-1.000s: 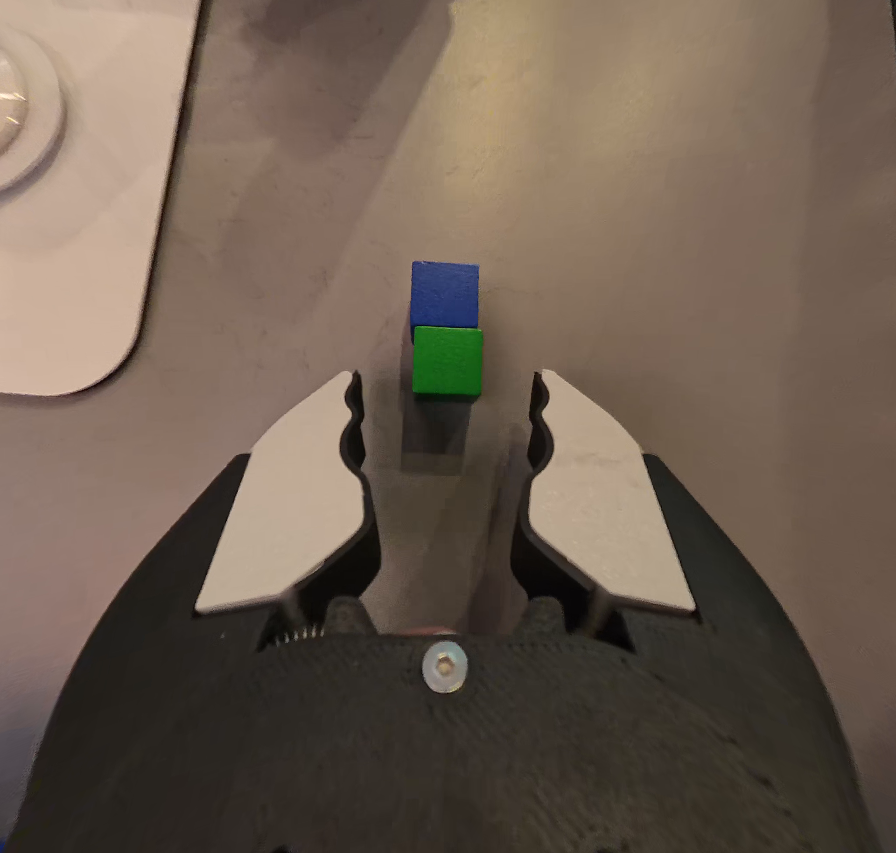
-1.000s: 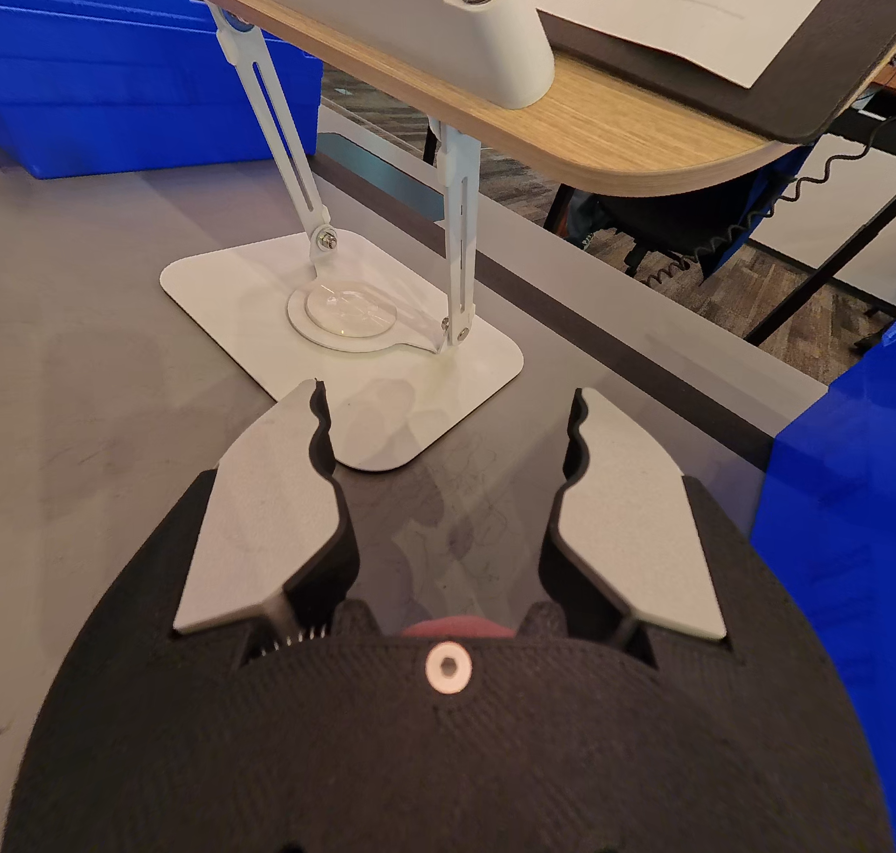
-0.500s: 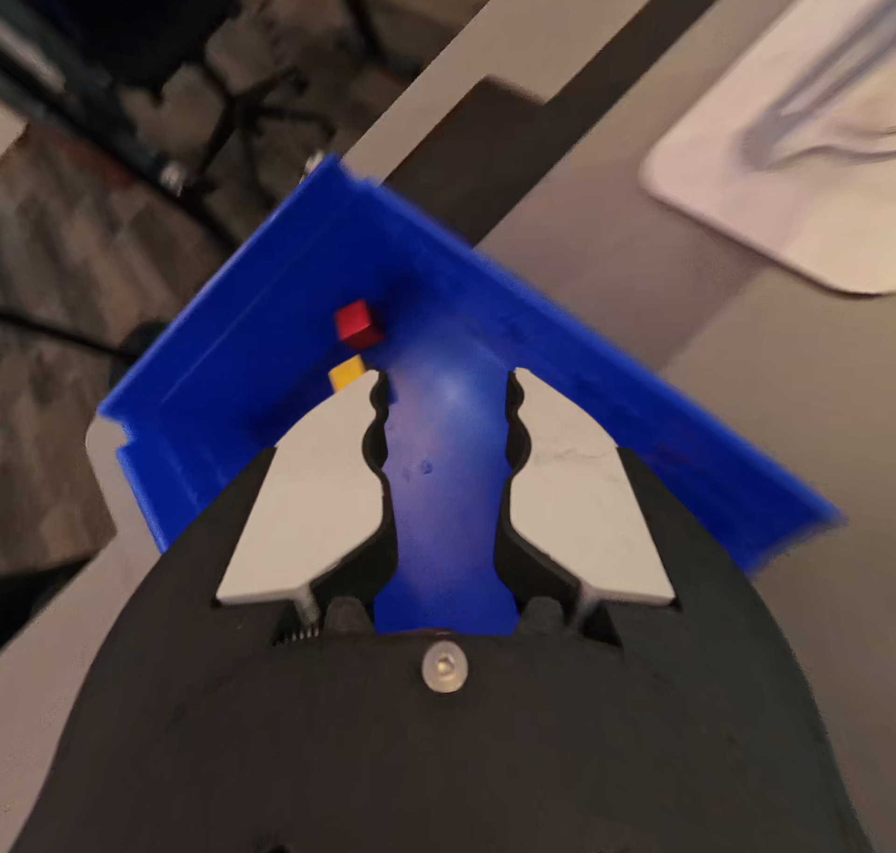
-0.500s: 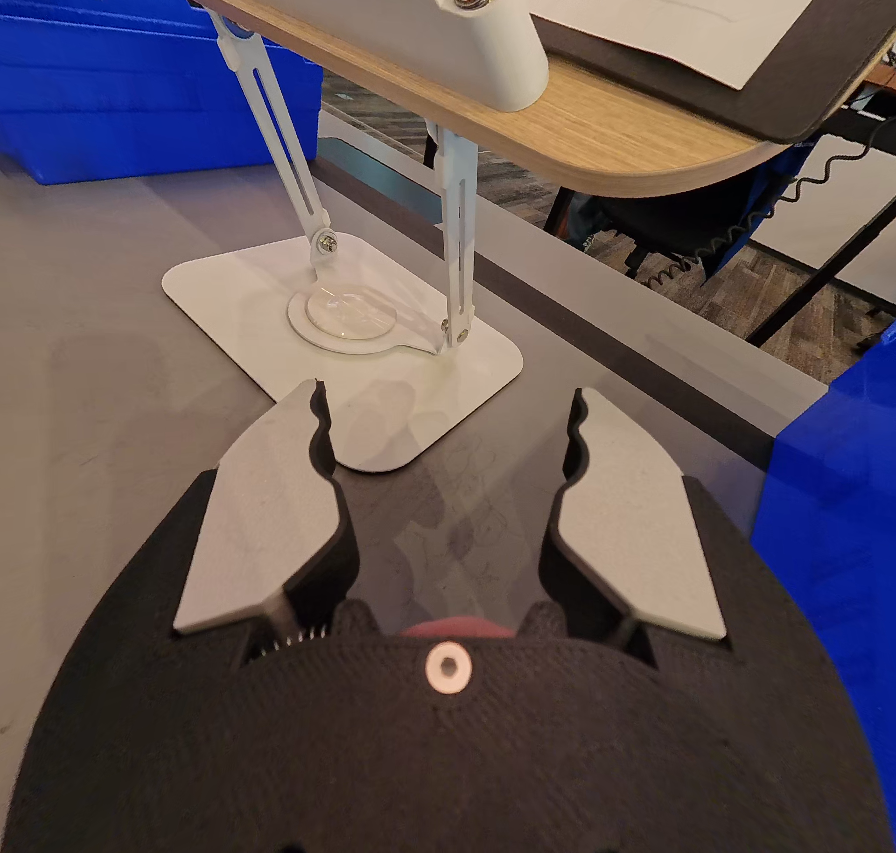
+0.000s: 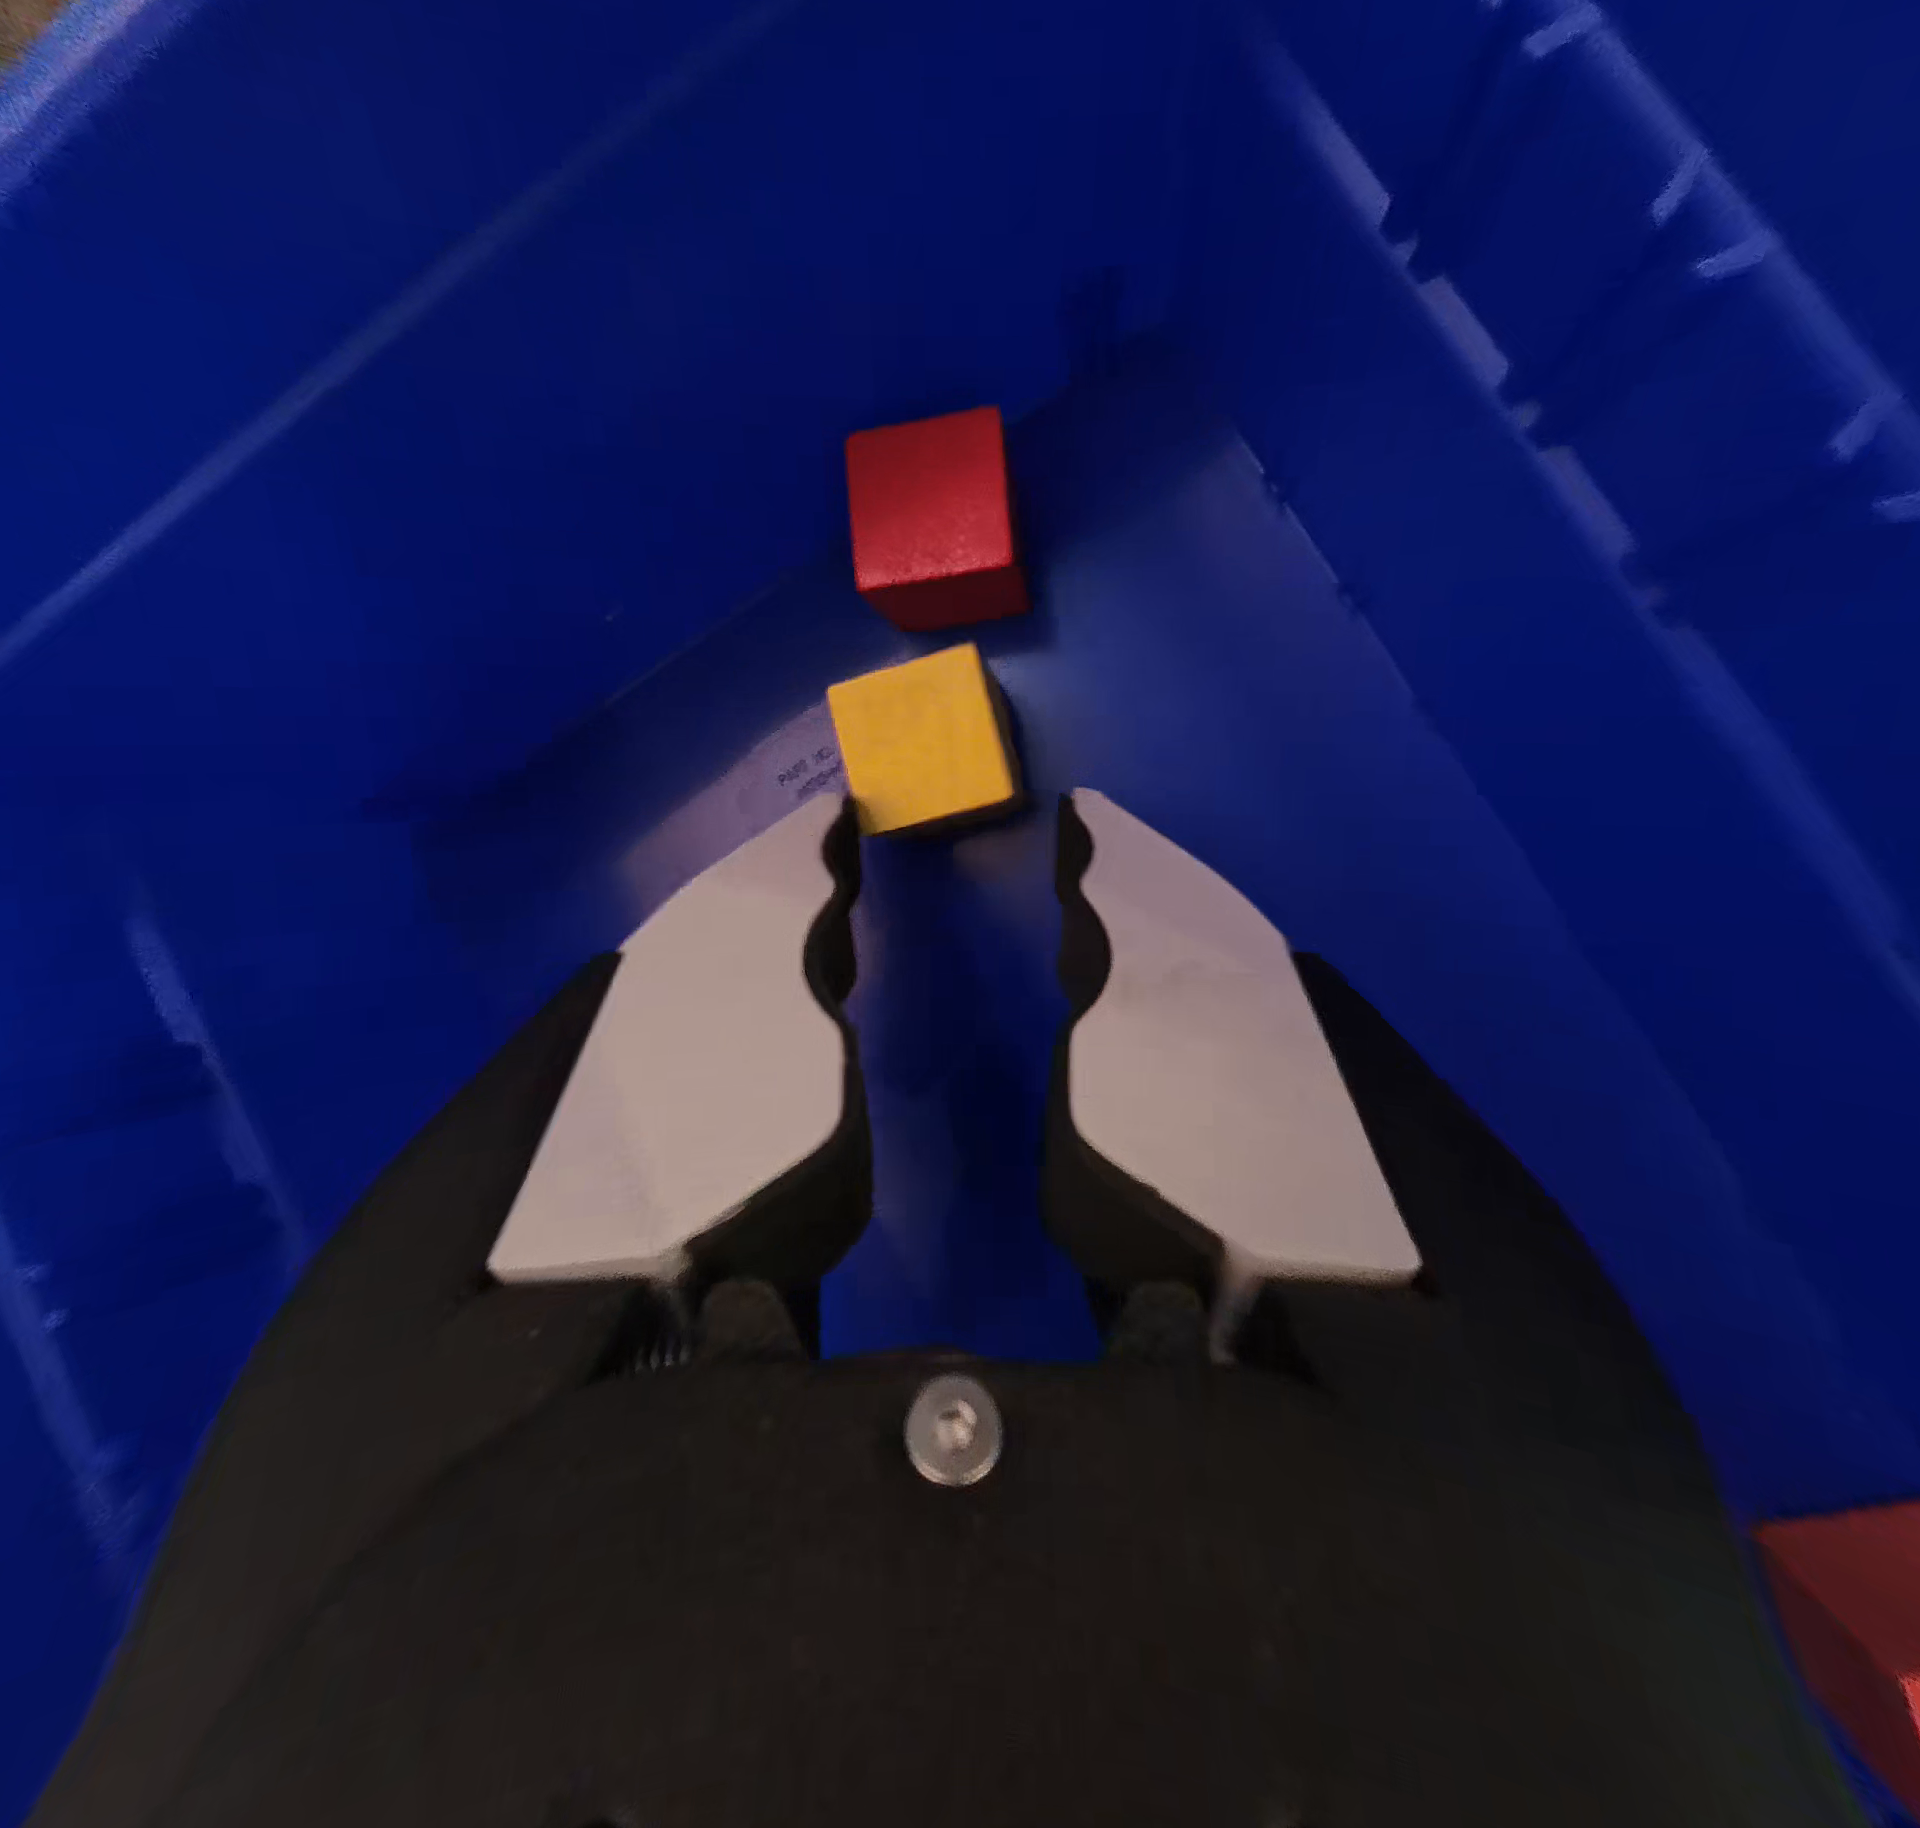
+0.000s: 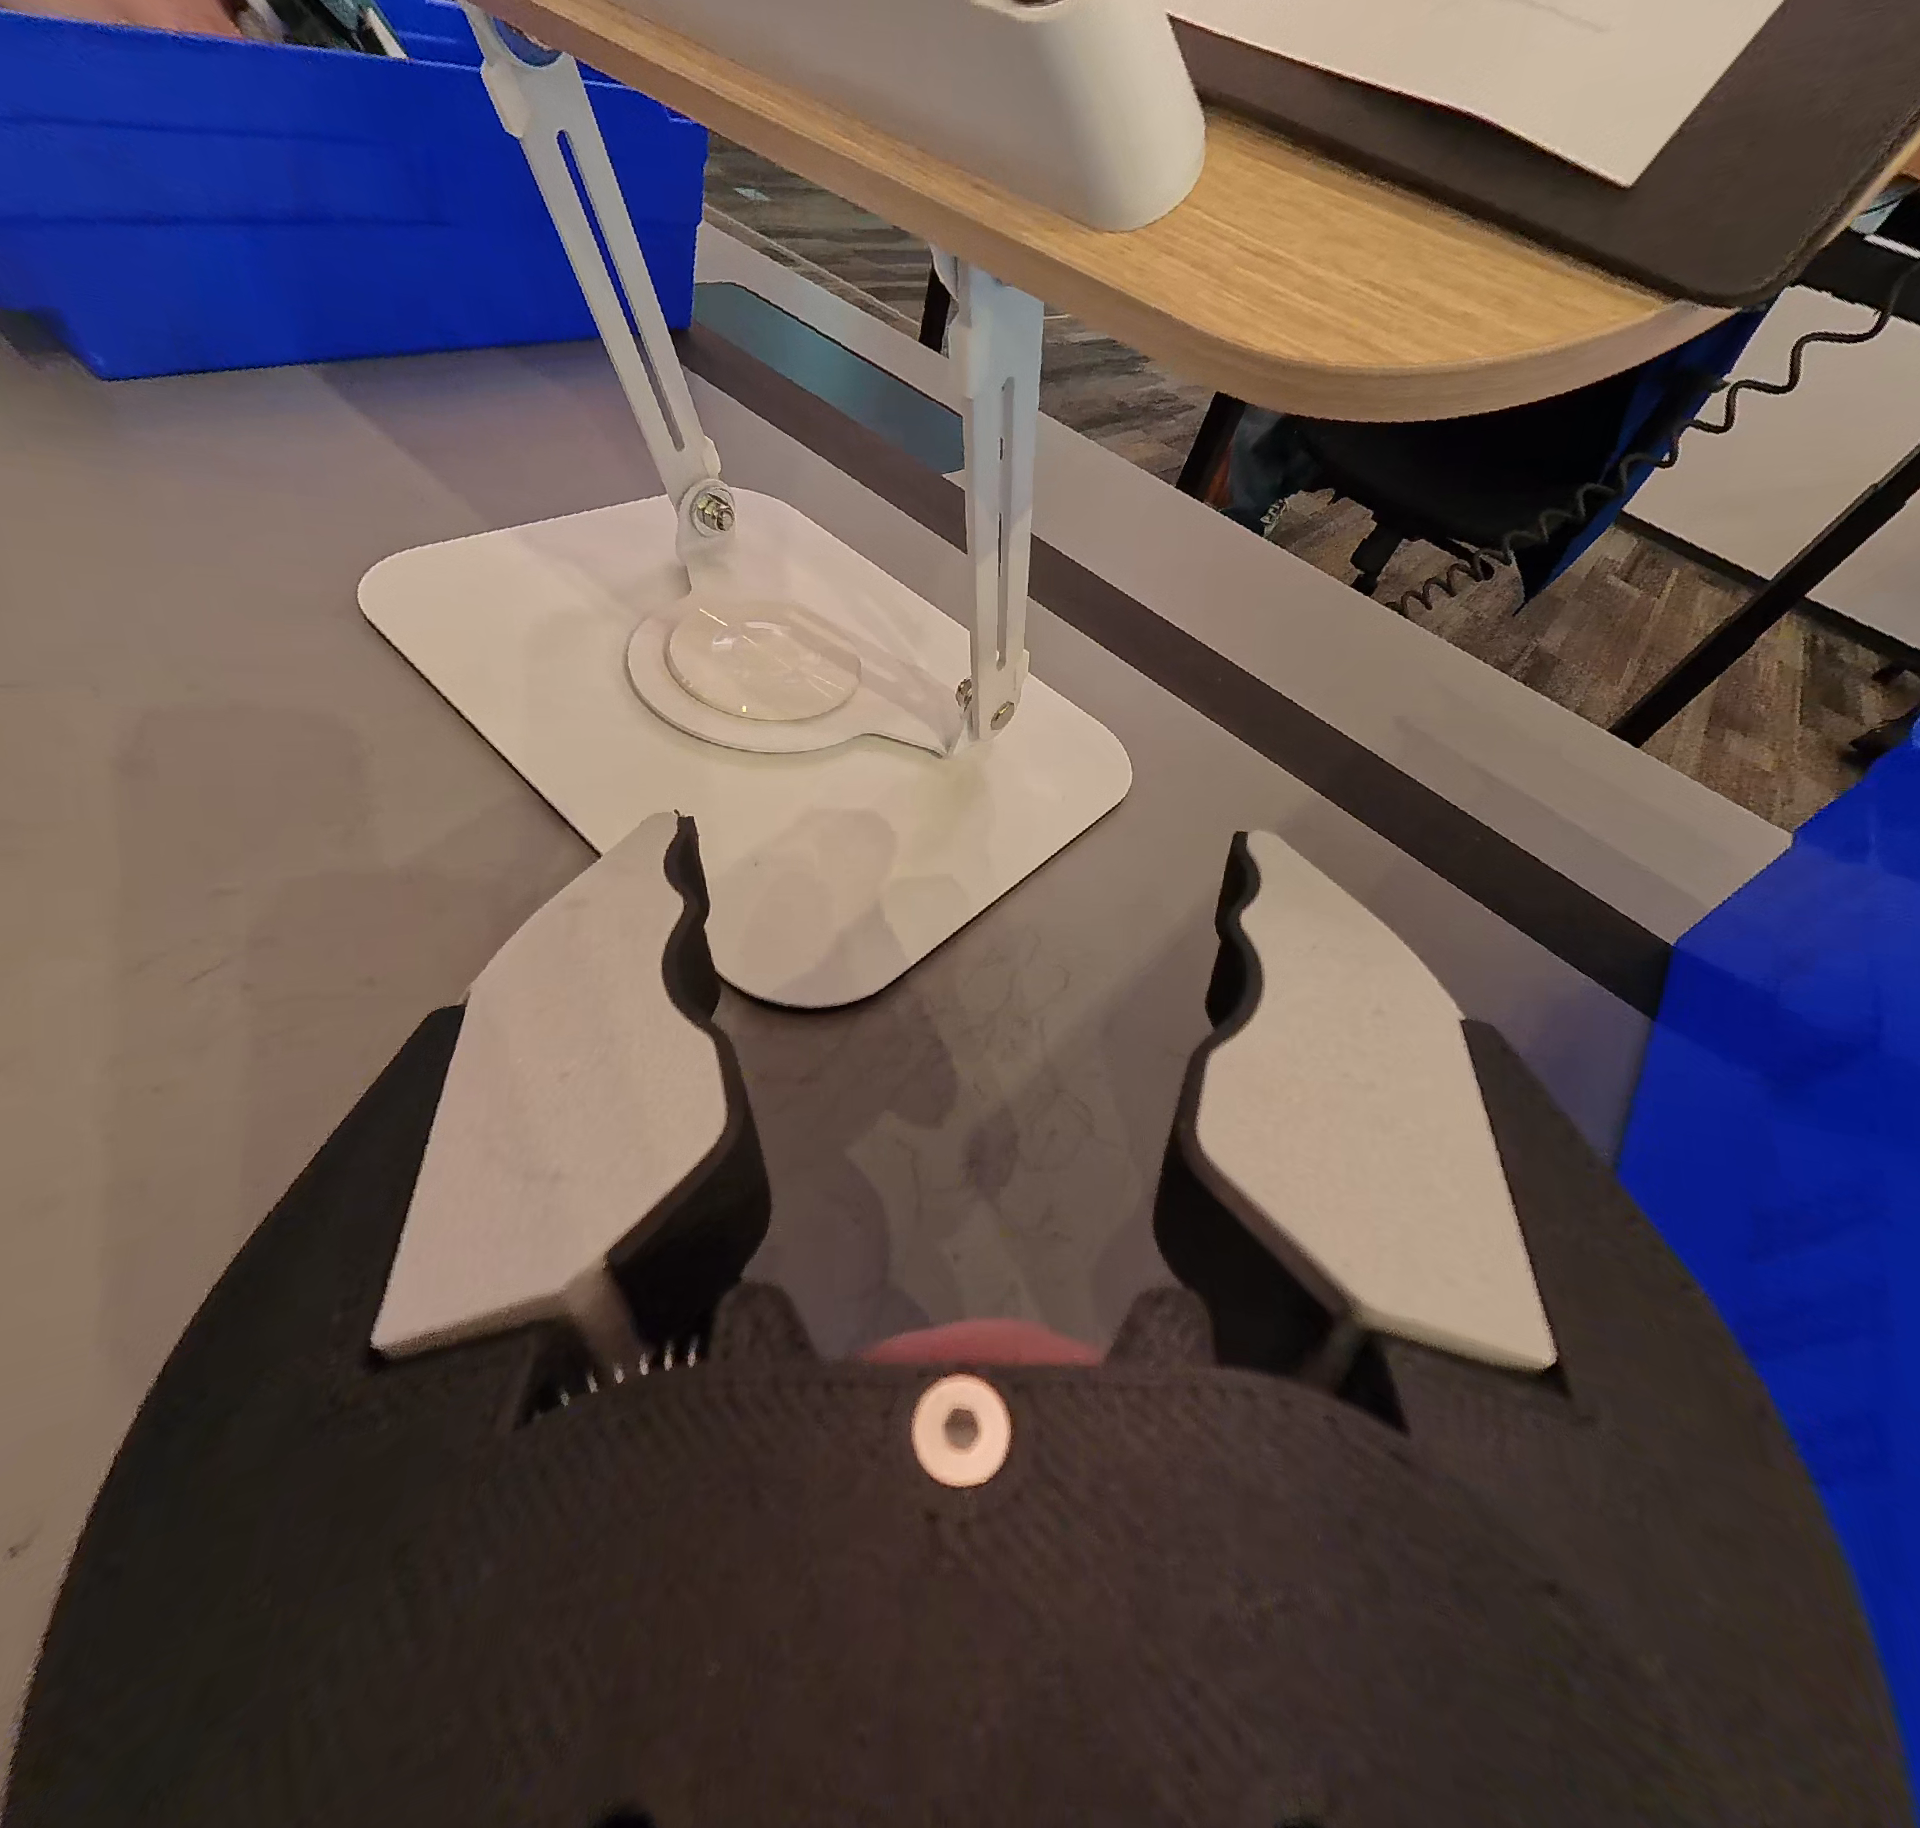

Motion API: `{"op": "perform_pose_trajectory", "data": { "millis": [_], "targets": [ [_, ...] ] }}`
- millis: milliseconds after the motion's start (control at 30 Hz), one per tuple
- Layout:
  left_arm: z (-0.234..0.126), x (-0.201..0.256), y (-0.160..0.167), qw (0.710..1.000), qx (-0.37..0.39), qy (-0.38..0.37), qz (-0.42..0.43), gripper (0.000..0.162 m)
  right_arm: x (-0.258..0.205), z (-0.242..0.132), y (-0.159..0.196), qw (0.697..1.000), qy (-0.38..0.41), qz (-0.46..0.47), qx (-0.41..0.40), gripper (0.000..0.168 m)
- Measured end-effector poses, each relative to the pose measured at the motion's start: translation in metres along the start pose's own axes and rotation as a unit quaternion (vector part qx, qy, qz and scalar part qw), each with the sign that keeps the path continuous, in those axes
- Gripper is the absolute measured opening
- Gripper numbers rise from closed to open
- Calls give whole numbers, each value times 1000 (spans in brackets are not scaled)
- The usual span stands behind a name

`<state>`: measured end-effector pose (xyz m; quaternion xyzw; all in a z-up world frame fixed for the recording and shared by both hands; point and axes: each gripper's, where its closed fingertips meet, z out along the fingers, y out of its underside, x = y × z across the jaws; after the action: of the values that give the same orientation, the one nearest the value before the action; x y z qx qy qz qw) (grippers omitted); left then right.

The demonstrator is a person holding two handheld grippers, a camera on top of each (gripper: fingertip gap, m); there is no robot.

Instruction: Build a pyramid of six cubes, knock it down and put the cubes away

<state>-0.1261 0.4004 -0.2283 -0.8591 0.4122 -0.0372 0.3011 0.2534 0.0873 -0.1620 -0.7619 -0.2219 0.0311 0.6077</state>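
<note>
Blue moulded plastic fills the left wrist view: the left tool (image 5: 956, 812), jaws parted and empty, hangs inside the deep blue storage bin (image 5: 416, 376), a small yellow wooden cube (image 5: 920, 739) at 12 o'clock just off its tips, a red wooden cube (image 5: 935, 516) beyond. Building appears underway; the next move calls for closing squarely on the yellow cube.

In the right wrist view, the right tool (image 6: 961, 853) waits wide and empty above the grey surface (image 6: 208, 739), facing a white metal stand base (image 6: 779, 791).

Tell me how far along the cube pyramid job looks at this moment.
Early or ambiguous: no pyramid shows in either view. Inside the blue plastic bin a small red cube and a small yellow cube lie loose. The left gripper, open and empty, points at the yellow one. The right gripper, open, idles over the grey table.
</note>
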Motion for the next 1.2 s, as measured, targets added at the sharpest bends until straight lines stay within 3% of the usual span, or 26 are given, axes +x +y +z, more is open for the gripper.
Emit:
{"op": "perform_pose_trajectory", "data": {
  "millis": [100, 167, 200, 233, 367, 433, 567, 667, 800, 933, 1067, 1200],
  "targets": [
    [2, 4, -3, 1000, 12, 16, -5, 8, 0, 0, 0, 1000, 0, 1, 1, 94],
    [2, 2, -4, 1000, 17, 12, -5, 7, 0, 0, 0, 1000, 0, 0, 0, 94],
    [2, 3, -4, 1000, 17, 13, -6, 17, 0, 0, 0, 1000, 0, -1, 0, 94],
    [3, 2, -1, 1000, 6, 13, -11, 37, 0, 0, 0, 1000, 0, -2, -1, 94],
    [2, 3, -3, 1000, 8, 11, -7, 71, -1, 0, 0, 1000, 0, -4, -2, 94],
    [5, 6, -5, 1000, 7, 13, -10, 72, -1, 0, 0, 1000, 0, -4, -2, 94],
    [13, 13, -12, 999, 17, 25, -40, 57, -1, 0, 0, 1000, 0, -4, -1, 94],
    [18, 8, -14, 998, 13, 18, -58, 30, -1, 0, 0, 1000, -1, -4, -2, 94],
    [14, 7, -13, 999, 1, 13, -51, 29, -1, 0, 0, 1000, -1, -6, -2, 94],
    [-23, 17, -16, 998, 32, 36, -30, 29, -1, 0, 0, 1000, -1, -5, -2, 94],
    [-99, 39, -15, 994, 95, 58, 19, 29, -1, 0, 1, 1000, -2, -4, -3, 94],
    [-173, 94, 6, 981, 132, 106, 99, 29, -2, 1, 1, 1000, -2, -7, -5, 94]
  ]
}}
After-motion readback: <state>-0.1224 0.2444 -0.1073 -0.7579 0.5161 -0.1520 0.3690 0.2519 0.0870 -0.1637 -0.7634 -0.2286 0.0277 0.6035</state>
